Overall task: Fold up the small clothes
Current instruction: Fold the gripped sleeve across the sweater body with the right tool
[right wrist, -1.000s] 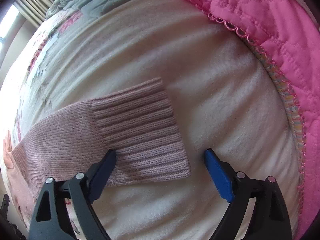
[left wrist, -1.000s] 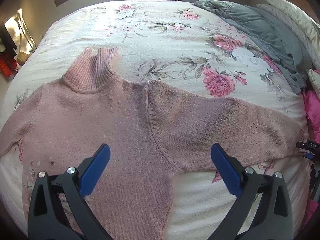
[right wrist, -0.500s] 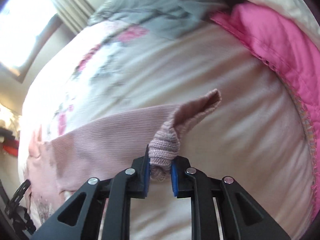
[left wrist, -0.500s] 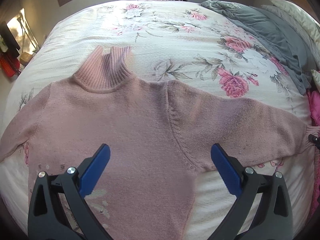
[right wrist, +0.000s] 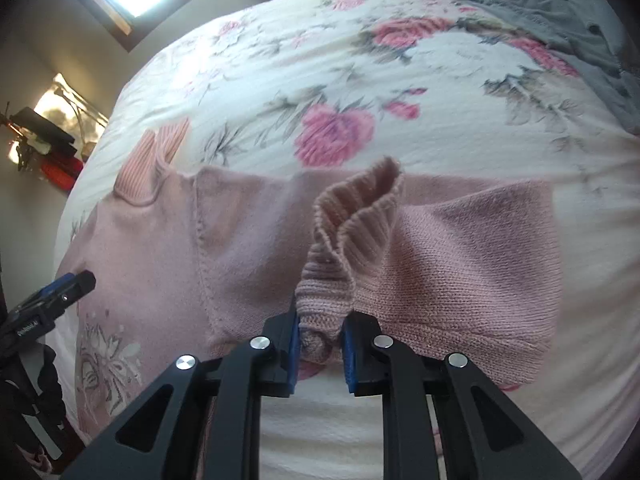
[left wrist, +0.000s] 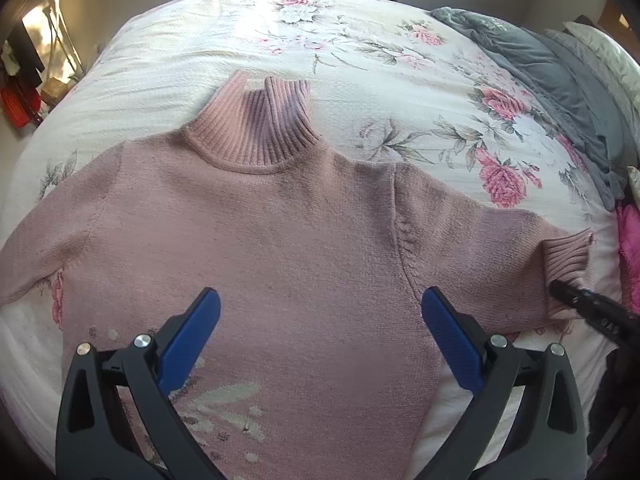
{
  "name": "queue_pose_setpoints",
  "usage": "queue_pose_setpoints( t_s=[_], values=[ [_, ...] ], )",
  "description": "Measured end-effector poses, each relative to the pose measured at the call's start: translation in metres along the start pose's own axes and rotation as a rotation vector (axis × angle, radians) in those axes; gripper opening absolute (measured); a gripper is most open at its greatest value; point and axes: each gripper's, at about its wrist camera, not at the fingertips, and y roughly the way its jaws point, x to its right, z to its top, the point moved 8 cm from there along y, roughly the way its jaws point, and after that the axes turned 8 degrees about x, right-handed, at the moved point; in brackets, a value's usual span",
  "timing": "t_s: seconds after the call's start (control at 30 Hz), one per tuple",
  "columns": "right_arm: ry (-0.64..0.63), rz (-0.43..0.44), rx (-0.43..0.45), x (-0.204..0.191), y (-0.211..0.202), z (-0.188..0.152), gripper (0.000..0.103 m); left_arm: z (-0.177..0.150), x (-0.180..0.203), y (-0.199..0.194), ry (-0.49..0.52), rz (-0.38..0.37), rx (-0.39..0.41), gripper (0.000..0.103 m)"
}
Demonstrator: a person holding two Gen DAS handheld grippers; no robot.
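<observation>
Knitwear like this pink sweater (left wrist: 280,248), flat on the floral bedspread (left wrist: 360,64), seems soft and floppy. Right gripper (right wrist: 320,346) pinches its ribbed cuff (right wrist: 340,248), a sound hold; left gripper (left wrist: 320,328) hovers agape.

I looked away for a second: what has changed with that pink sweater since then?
The right hand-held gripper shut on the sleeve cuff, which lay flat a second ago, lifted it and is carrying it in toward the pink sweater body. The left hand-held gripper stays open above the chest; the sweater body still lies flat on the floral bedspread.
</observation>
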Motion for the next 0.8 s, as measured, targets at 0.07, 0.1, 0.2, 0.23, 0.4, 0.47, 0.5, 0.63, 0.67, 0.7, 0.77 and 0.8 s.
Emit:
queue_pose_setpoints(
  t_s=[0.07,0.1,0.2,0.23,0.4,0.47,0.5,0.63,0.67,0.7,0.77,0.8],
  values=[
    [-0.007,0.041,-0.045,-0.010,0.009,-0.016,0.029,-0.002,0.012,0.006,-0.002,-0.035,-0.020,0.100],
    [-0.004,0.074,-0.061,-0.012,0.008,-0.027,0.031,-0.003,0.019,0.008,-0.001,-0.053,-0.029,0.100],
    [0.019,0.121,-0.050,-0.009,-0.004,-0.040,0.038,-0.008,0.049,0.016,0.014,-0.118,-0.056,0.100],
    [0.029,0.129,-0.040,-0.005,-0.011,-0.044,0.041,-0.011,0.061,0.020,0.024,-0.140,-0.067,0.100],
    [0.098,0.086,-0.001,0.033,-0.049,-0.069,0.042,-0.034,0.115,0.051,0.049,-0.208,-0.161,0.099],
    [0.125,0.052,0.003,0.051,-0.063,-0.084,0.043,-0.041,0.136,0.062,0.042,-0.236,-0.192,0.099],
    [0.141,0.038,0.005,0.060,-0.069,-0.093,0.043,-0.045,0.145,0.067,0.042,-0.246,-0.204,0.099],
    [0.213,0.011,0.016,0.087,-0.089,-0.121,0.043,-0.058,0.176,0.084,0.039,-0.272,-0.270,0.091],
    [0.222,0.004,0.019,0.091,-0.093,-0.125,0.043,-0.061,0.181,0.088,0.027,-0.280,-0.292,0.082],
    [0.228,-0.004,0.021,0.095,-0.096,-0.130,0.044,-0.064,0.186,0.091,0.012,-0.290,-0.310,0.068],
    [0.234,-0.017,0.021,0.100,-0.100,-0.136,0.044,-0.062,0.193,0.089,-0.002,-0.290,-0.294,0.053],
    [0.238,-0.021,0.021,0.102,-0.100,-0.139,0.044,-0.060,0.195,0.086,0.001,-0.290,-0.278,0.040]
  ],
)
